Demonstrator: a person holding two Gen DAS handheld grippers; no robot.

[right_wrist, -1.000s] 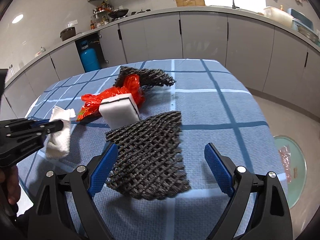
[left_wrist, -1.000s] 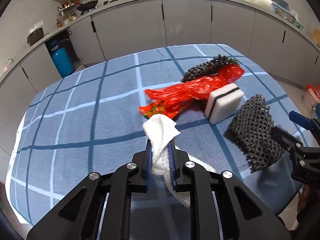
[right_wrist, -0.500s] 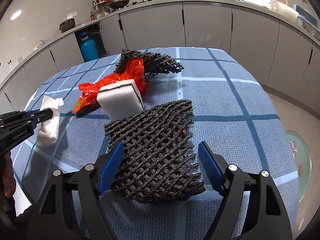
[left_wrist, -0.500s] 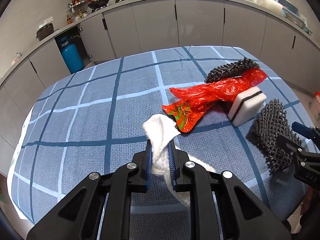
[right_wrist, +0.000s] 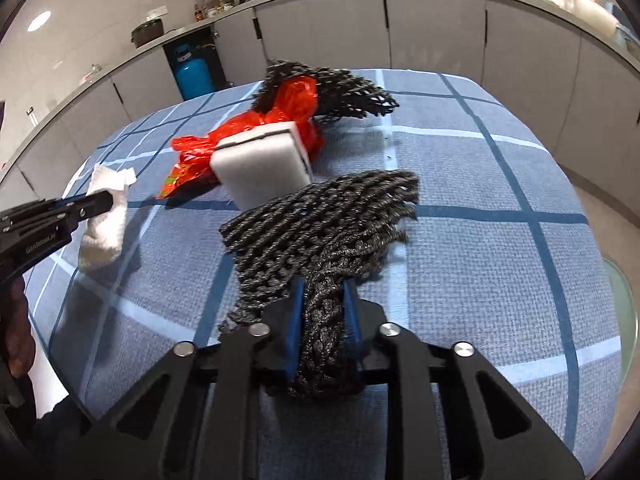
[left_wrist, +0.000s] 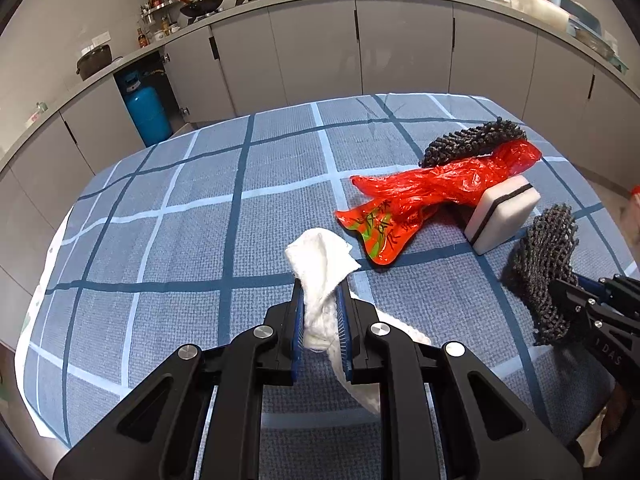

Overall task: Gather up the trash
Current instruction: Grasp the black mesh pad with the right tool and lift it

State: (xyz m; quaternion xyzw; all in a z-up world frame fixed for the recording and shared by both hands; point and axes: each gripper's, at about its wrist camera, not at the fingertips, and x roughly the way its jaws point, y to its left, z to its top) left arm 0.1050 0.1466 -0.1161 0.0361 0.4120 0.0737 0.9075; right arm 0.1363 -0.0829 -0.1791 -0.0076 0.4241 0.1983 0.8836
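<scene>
My left gripper (left_wrist: 321, 292) is shut on a crumpled white paper towel (left_wrist: 320, 264), held just above the blue checked tablecloth (left_wrist: 180, 208); the towel also shows in the right wrist view (right_wrist: 102, 220). My right gripper (right_wrist: 322, 292) is shut on a black foam net (right_wrist: 320, 224), which also shows in the left wrist view (left_wrist: 544, 264). A red plastic bag (left_wrist: 432, 192), a white sponge with a dark stripe (left_wrist: 504, 216) and a second black net (left_wrist: 472, 142) lie on the table beyond.
Grey kitchen cabinets (left_wrist: 400, 48) curve around the table. A blue gas cylinder (left_wrist: 144, 112) stands in an open cabinet at the far left. A round glass lid (right_wrist: 620, 304) lies on the floor to the right of the table.
My right gripper has moved forward and closed on the near black net. My left gripper has kept hold of the towel and turned left, so the table items sit further right in its view.
</scene>
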